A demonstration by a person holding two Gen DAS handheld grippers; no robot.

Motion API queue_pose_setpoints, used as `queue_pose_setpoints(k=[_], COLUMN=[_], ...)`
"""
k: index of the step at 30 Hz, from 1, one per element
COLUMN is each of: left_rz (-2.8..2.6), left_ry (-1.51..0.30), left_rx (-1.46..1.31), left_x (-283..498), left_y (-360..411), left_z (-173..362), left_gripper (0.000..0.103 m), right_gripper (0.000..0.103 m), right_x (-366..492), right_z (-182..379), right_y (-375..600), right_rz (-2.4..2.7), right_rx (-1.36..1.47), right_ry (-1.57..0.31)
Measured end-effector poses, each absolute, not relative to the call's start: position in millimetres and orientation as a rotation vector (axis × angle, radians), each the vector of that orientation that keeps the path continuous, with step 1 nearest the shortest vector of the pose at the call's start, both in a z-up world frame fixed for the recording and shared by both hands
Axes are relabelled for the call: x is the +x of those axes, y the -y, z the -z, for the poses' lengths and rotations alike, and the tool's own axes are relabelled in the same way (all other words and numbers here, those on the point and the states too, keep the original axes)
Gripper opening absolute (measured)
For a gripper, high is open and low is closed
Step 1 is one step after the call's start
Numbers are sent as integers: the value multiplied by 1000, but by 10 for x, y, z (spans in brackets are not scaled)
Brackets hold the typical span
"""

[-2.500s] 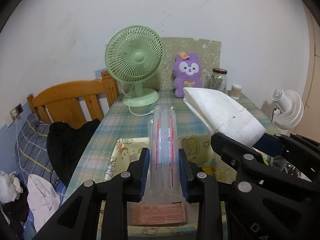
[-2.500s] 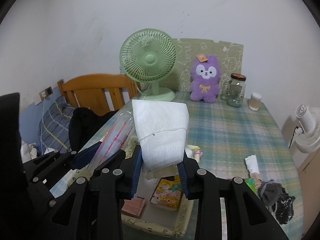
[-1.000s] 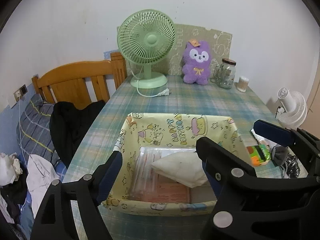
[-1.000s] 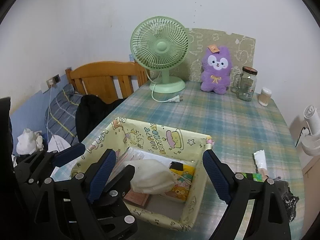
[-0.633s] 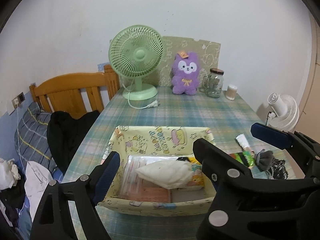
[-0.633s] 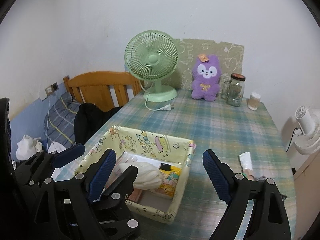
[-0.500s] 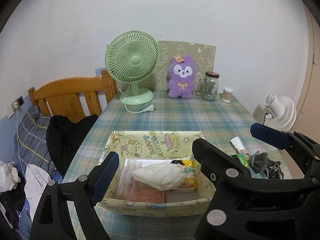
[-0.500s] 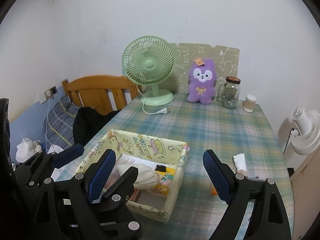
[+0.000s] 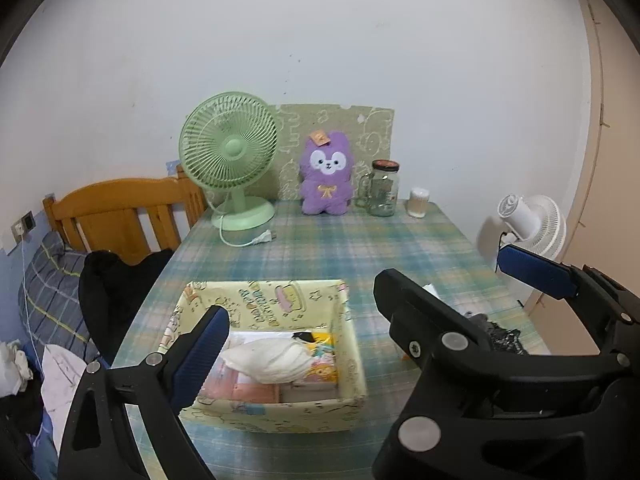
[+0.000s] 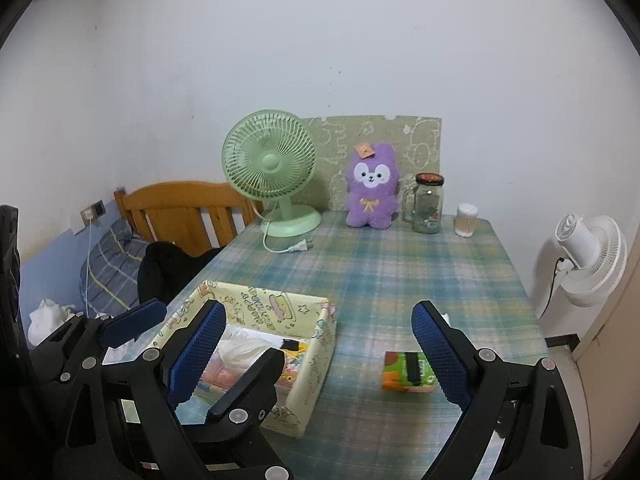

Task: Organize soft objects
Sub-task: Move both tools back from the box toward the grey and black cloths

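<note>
A yellow cartoon-print fabric box sits near the table's front left. In it lie a white folded cloth, a clear plastic pouch and small colourful packs. My left gripper is open and empty, pulled back above the box. My right gripper is open and empty, to the right of the box. A small green-orange pack lies on the table between the right gripper's fingers. A purple plush toy stands at the table's far end.
A green desk fan with a loose plug, a glass jar and a small container stand at the back. A dark crumpled item lies at the table's right edge. A wooden chair and a bed are on the left, a white fan on the right.
Both grippers have let go of the pouch and the white cloth, which now lie in the box. Both grippers have pulled back and up from the box.
</note>
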State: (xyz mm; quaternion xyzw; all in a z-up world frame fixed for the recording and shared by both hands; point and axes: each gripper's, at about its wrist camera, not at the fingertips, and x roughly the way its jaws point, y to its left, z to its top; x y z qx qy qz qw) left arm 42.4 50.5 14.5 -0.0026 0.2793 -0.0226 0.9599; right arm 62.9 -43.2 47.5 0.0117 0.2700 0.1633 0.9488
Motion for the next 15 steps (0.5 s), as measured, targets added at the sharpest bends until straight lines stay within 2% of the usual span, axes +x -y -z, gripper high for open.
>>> queue_pose_setpoints(k=[6,15], left_rz=[53,106], left_ry=[-551,-568], left_rx=[21,20], left_x=[364,381], left_y=[-330,-84], left_z=[-200,-191], left_gripper=[103,103], right_gripper=[98,98], right_x=[545,472], right_z=[-533,-565], right_y=[616,854], right_rz=[-306,-229], right_rx=[26,14], right_ry=[-522,-494])
